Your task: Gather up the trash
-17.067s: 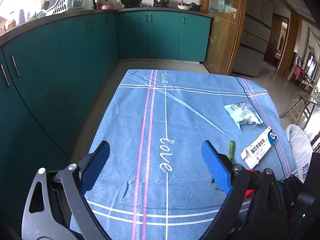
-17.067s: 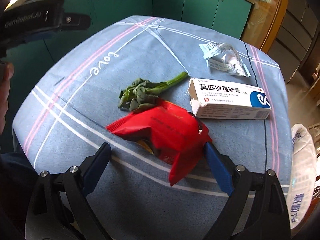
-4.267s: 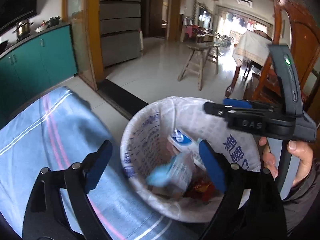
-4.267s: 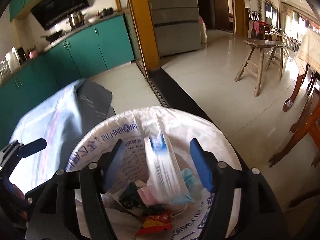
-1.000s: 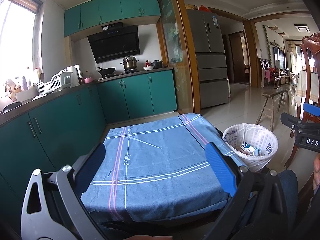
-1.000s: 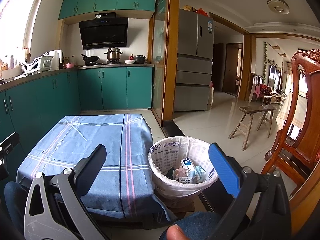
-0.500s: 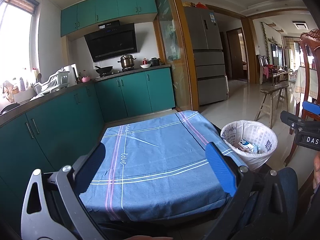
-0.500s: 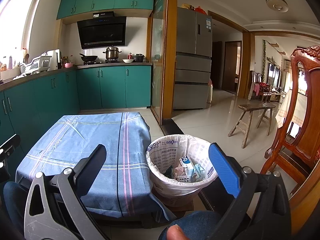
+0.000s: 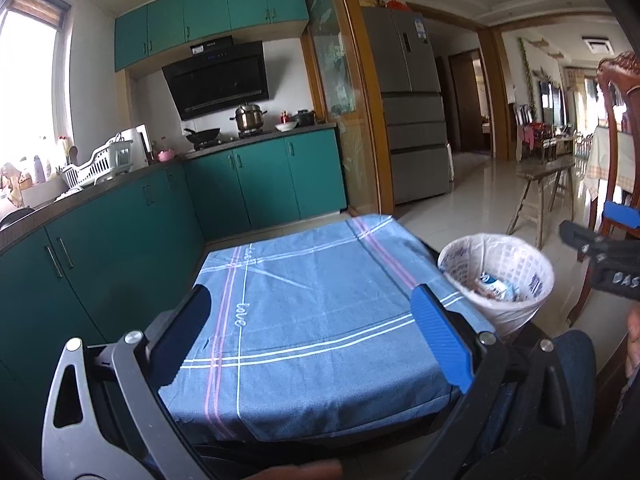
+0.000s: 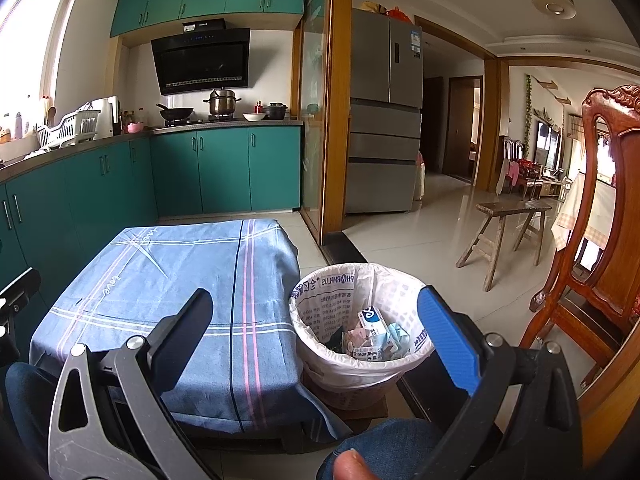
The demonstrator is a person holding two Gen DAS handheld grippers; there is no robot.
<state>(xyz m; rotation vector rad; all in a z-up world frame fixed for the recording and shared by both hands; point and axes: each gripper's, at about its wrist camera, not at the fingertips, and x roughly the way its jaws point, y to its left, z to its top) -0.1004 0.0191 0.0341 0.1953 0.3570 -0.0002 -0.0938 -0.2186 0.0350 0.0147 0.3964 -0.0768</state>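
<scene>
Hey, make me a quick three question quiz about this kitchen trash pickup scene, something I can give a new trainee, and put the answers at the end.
1. True or false: trash items lie on the blue tablecloth.
2. Multiple choice: where does the lined trash bin stand? A) on the kitchen counter B) on the floor beside the table's right edge C) under the wooden stool
3. Fill in: the left gripper and the right gripper are both ____ and hold nothing.

Key:
1. False; the cloth shows nothing on it, and the boxes and wrappers are in the bin.
2. B
3. open
</scene>
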